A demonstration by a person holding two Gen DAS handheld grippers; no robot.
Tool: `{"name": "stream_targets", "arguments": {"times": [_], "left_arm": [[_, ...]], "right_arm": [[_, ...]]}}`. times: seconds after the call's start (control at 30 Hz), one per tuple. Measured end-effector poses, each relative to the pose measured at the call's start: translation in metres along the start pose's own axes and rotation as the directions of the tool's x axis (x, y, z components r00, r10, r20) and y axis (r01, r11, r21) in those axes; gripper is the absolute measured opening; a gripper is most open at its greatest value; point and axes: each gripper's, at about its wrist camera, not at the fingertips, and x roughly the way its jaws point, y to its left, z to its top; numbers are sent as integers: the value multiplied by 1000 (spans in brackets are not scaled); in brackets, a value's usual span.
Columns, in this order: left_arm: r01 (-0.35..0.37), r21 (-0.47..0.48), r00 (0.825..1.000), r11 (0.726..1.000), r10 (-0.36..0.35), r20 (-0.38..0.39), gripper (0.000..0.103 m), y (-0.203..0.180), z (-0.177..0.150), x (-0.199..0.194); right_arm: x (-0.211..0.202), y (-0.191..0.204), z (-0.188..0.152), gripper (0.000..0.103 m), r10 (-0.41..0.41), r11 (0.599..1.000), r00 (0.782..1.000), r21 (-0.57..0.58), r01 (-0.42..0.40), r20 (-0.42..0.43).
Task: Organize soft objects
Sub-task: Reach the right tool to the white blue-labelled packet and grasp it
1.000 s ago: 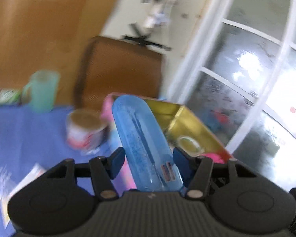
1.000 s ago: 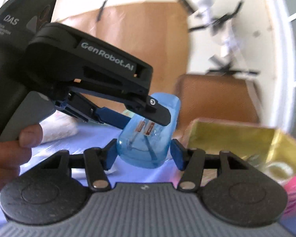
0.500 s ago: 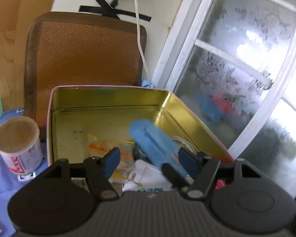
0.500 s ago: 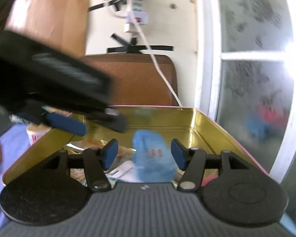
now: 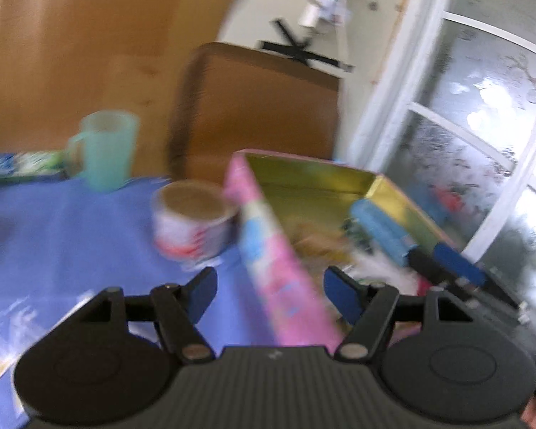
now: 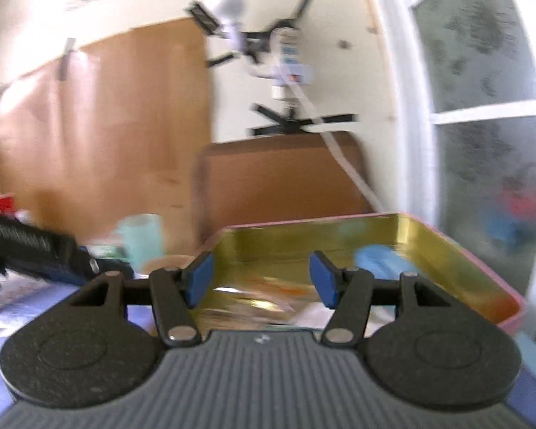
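A soft blue pouch [image 5: 382, 236] lies inside the gold tin [image 5: 314, 178] with pink outer walls, among several small items. It also shows in the right wrist view [image 6: 382, 261], near the tin's [image 6: 457, 250] right wall. My left gripper [image 5: 269, 293] is open and empty, back over the tin's left wall and the blue cloth. My right gripper [image 6: 261, 279] is open and empty, just in front of the tin; its fingers [image 5: 453, 261] show in the left wrist view beside the pouch.
A round can [image 5: 193, 221] stands on the blue tablecloth [image 5: 71, 232] left of the tin. A green mug [image 5: 107, 150] stands further back. A brown chair back [image 5: 261, 107] is behind the table. A window [image 5: 482, 125] is at right.
Both grippers let go of the blue pouch, which now lies in the tin. Both have opened and pulled back; the left one has swung left over the tin's wall.
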Motion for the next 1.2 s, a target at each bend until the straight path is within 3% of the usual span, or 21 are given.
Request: {"name": "stream_targets", "arguments": {"times": [0.13, 0.2, 0.27, 0.33, 0.5, 0.57, 0.67, 0.87, 0.97, 1.07, 1.2], "left_arm": [[-80, -70, 997, 994, 80, 5, 68, 48, -19, -28], [-132, -118, 991, 984, 134, 10, 68, 78, -24, -42], [-181, -173, 983, 968, 184, 1, 68, 106, -25, -51], [-200, -219, 980, 955, 200, -20, 68, 130, -24, -54], [-153, -266, 988, 952, 142, -61, 68, 156, -23, -33], [-143, -266, 988, 953, 122, -92, 66, 157, -28, -21], [-131, -223, 989, 966, 111, -100, 68, 138, -36, -17], [21, -204, 990, 979, -49, -136, 69, 102, -55, -33], [-22, -163, 995, 986, 5, -104, 71, 95, -49, -40], [-51, -198, 993, 979, 28, -115, 71, 102, -42, -32], [-105, -200, 985, 974, 74, -157, 63, 108, -46, -14]], "right_arm": [[-9, 41, -1, 62, 139, 990, 990, -33, -140, -24], [-8, 64, -6, 62, 232, 971, 970, -46, -235, -74], [0, 88, -13, 64, 309, 946, 939, -55, -320, -149], [12, 110, -24, 72, 360, 922, 900, -56, -384, -245], [44, 144, -48, 74, 424, 883, 794, 5, -469, -437], [53, 150, -52, 74, 428, 882, 771, 30, -471, -472], [59, 155, -56, 74, 400, 891, 771, 14, -454, -496], [45, 137, -54, 76, 345, 909, 810, -45, -414, -474], [43, 127, -55, 78, 342, 914, 815, -35, -403, -467], [47, 127, -57, 78, 337, 915, 818, -42, -401, -466], [51, 134, -60, 78, 357, 898, 804, -62, -435, -475]]}}
